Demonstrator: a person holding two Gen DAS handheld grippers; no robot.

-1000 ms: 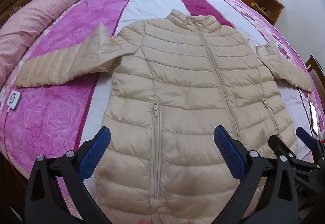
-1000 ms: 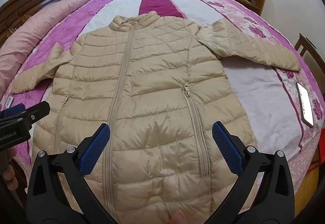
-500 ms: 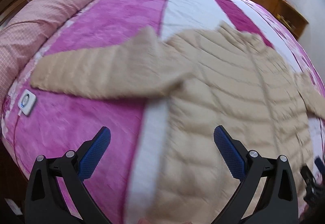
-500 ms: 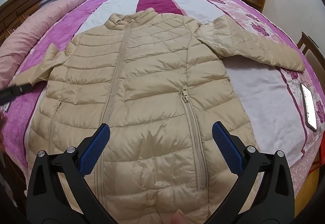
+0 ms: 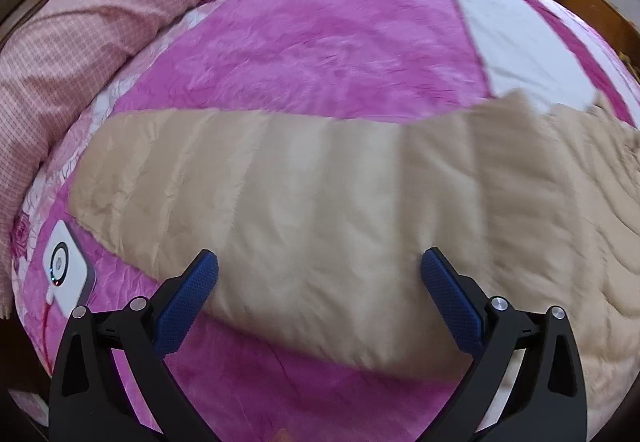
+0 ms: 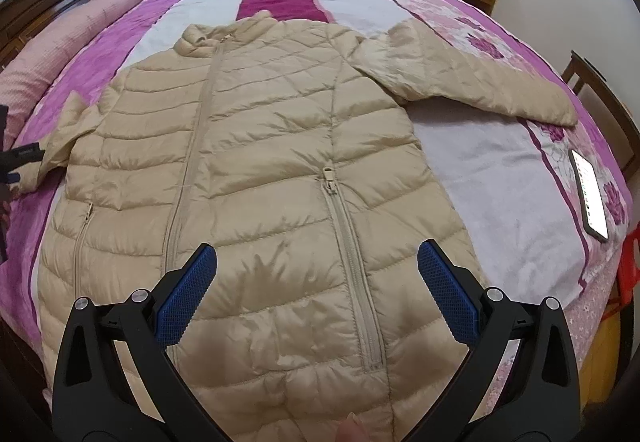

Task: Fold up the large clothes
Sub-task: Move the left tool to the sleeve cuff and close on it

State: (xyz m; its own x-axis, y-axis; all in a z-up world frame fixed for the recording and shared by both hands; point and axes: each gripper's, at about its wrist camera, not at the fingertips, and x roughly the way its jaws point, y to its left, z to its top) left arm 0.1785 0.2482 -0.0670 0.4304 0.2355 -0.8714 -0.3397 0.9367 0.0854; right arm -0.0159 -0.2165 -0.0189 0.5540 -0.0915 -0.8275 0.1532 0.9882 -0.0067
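Left gripper (image 5: 319, 274): jaws spread wide, holding nothing, poised over the sleeve (image 5: 248, 185) lying at 12 o'clock, the cuff toward 9. Right gripper (image 6: 317, 269): jaws likewise apart and empty, above the hem of the jacket (image 6: 256, 169). Step in hand, as judged: approach to the first sleeve fold; nothing folded yet. Next move calls for descending, pinching the sleeve near the cuff and carrying it across the body. Count: one beige quilted jacket, flat and face-up on one bed (image 6: 488, 177); two sleeves outspread; one phone (image 6: 590, 193) at 3 o'clock; one white controller (image 5: 66, 268) at 9 o'clock.
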